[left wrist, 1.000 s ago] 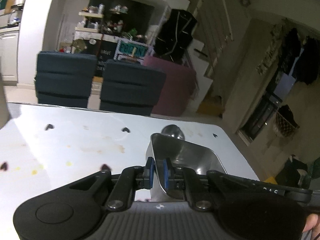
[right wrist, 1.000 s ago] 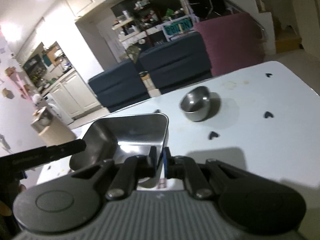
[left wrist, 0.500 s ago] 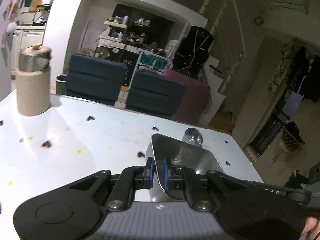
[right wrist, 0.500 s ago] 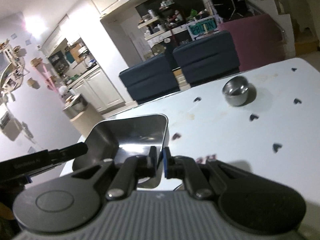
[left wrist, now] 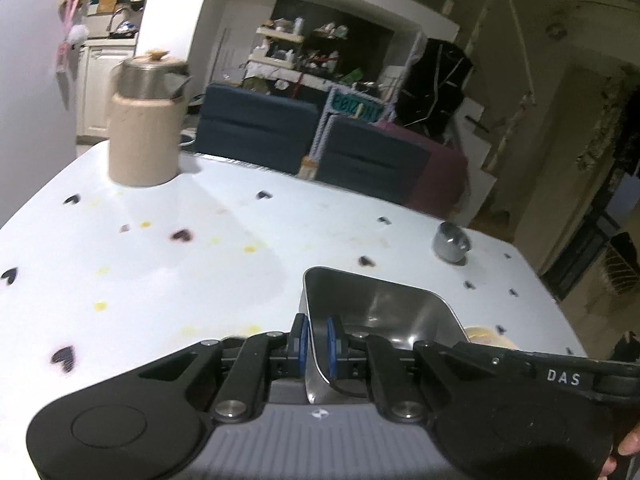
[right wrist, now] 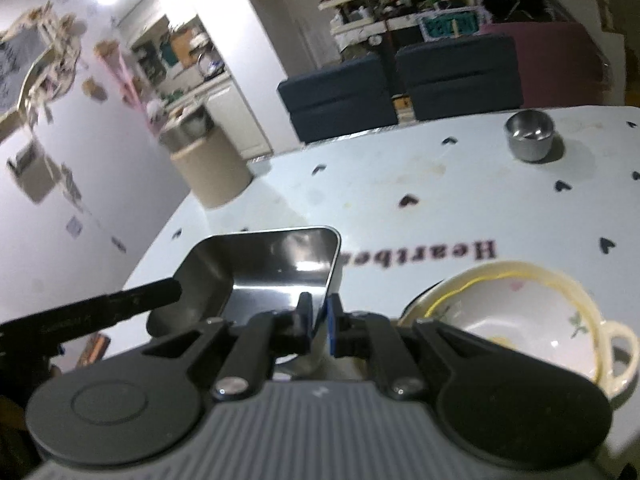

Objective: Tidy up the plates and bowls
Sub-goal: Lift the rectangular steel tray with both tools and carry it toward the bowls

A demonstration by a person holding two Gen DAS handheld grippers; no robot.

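Note:
A rectangular steel tray (left wrist: pixel 384 312) is held above the white table (left wrist: pixel 160 272) by both grippers. My left gripper (left wrist: pixel 318 340) is shut on its left rim. My right gripper (right wrist: pixel 319 320) is shut on the tray's right rim (right wrist: pixel 280 268). A cream bowl with a handle (right wrist: pixel 520 312) sits on the table just right of the tray; a sliver of it shows in the left wrist view (left wrist: pixel 486 336). A small steel bowl (right wrist: pixel 530 136) stands at the far right of the table, also seen in the left wrist view (left wrist: pixel 452 240).
A tall beige canister with a steel lid (left wrist: pixel 146 120) stands at the table's far left corner, also in the right wrist view (right wrist: pixel 210 168). Dark blue chairs (left wrist: pixel 256 132) stand behind the table's far edge. A wall (right wrist: pixel 80 152) runs along the left.
Both grippers pulled back and up with the tray. The small steel bowl now sits farther away, and the canister and the cream bowl have come into view.

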